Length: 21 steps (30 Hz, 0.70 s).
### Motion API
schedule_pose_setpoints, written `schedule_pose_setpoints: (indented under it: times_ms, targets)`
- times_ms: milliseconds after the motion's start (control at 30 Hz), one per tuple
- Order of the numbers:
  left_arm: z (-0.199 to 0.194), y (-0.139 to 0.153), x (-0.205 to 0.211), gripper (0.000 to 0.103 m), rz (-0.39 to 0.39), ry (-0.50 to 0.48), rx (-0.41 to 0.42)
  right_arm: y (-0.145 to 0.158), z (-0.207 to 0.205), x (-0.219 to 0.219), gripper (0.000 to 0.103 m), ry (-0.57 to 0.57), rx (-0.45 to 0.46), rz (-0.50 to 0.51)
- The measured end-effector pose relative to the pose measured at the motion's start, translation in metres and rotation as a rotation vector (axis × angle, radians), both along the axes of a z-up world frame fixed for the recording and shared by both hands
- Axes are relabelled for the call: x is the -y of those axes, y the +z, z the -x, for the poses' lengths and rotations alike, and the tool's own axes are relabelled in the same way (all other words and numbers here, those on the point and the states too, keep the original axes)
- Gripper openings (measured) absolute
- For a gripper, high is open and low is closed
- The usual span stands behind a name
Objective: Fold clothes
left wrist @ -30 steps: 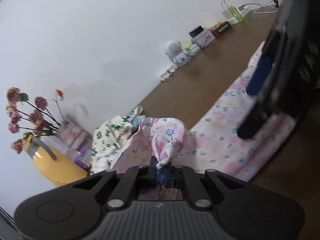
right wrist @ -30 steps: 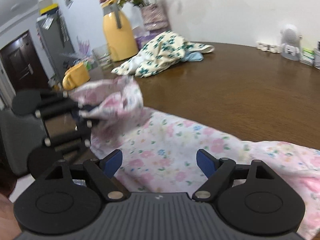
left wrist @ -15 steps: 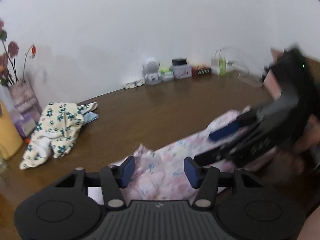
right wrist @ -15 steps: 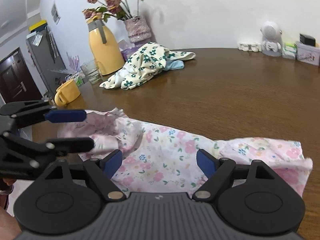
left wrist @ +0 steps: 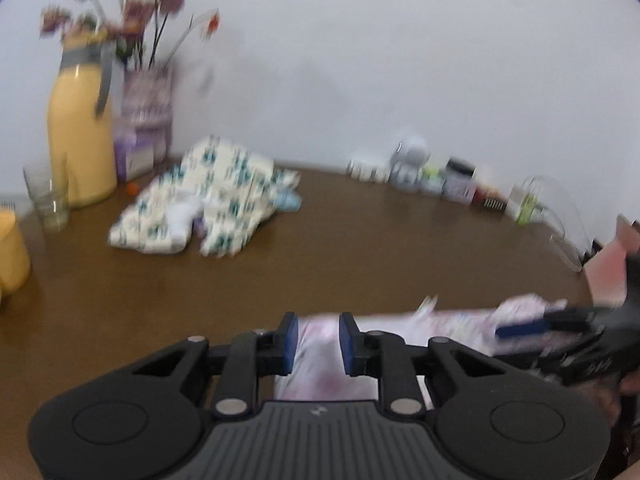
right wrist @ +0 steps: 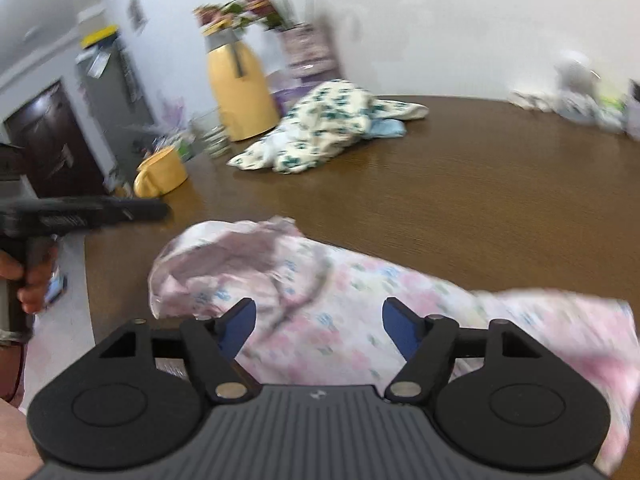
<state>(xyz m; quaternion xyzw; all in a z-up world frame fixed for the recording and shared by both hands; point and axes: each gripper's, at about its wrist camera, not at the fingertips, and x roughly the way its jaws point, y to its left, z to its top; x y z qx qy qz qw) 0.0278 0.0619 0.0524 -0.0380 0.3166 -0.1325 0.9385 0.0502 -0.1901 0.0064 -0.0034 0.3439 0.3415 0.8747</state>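
left gripper (left wrist: pixel 318 338): black two-finger tool with blue pads, fingers parted with a narrow gap, low over the near table edge; pink cloth shows in the gap, can't tell if the pads touch it. In the right wrist view it shows side-on at far left (right wrist: pixel 160 211), off the cloth.
right gripper (right wrist: pixel 319 330): fingers spread wide, nothing between the pads, hovering over the pink garment. Seen from the left wrist view at far right (left wrist: pixel 524 330), one blue pad against the garment's end.
pink floral garment (right wrist: pixel 320 300): soft cotton, lying in a long strip along the near edge of the table, left end bunched up and showing its inner side, right end rumpled.
round brown wooden table (right wrist: pixel 460 184): carries everything.
cream garment with green flower print (right wrist: pixel 324 128): crumpled heap at the far side, well apart from the pink one, a pale blue cloth (right wrist: pixel 386 128) tucked under its edge.
yellow thermos jug (right wrist: pixel 240 92): upright just beside the heap, vase of pink flowers (right wrist: pixel 308 52) behind it.
yellow mug (right wrist: pixel 160 172): at the table's left edge.
focus: both views motion-blurred.
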Motion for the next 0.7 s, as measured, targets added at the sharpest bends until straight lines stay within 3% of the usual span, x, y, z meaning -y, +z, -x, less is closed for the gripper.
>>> schedule_pose_setpoints:
  times_ms: [133, 233, 300, 333, 367, 600, 700]
  targets:
    - [-0.006, -0.016, -0.005, 0.019, 0.029, -0.039, -0.023, 0.006, -0.02, -0.038, 0.072, 0.079, 0.048, 0.102]
    - [-0.01, -0.026, -0.008, 0.019, 0.052, -0.068, -0.033, 0.0, -0.035, -0.067, 0.071, 0.142, 0.035, 0.165]
    - [-0.012, -0.029, -0.012, 0.019, 0.07, -0.086, -0.036, -0.005, -0.042, -0.084, 0.047, 0.182, 0.02, 0.195]
    - [-0.013, -0.031, -0.012, 0.019, 0.078, -0.093, -0.038, -0.005, -0.045, -0.089, 0.018, 0.203, 0.009, 0.197]
    - [-0.012, -0.032, -0.013, 0.019, 0.085, -0.1, -0.04, -0.003, -0.045, -0.092, 0.011, 0.21, 0.021, 0.204]
    - [-0.014, -0.035, -0.009, 0.019, 0.113, -0.125, -0.035, 0.016, -0.051, -0.104, 0.011, 0.203, 0.139, 0.25]
    - [-0.016, -0.039, -0.003, 0.019, 0.107, -0.132, -0.04, 0.005, -0.054, -0.106, 0.011, 0.214, 0.11, 0.276]
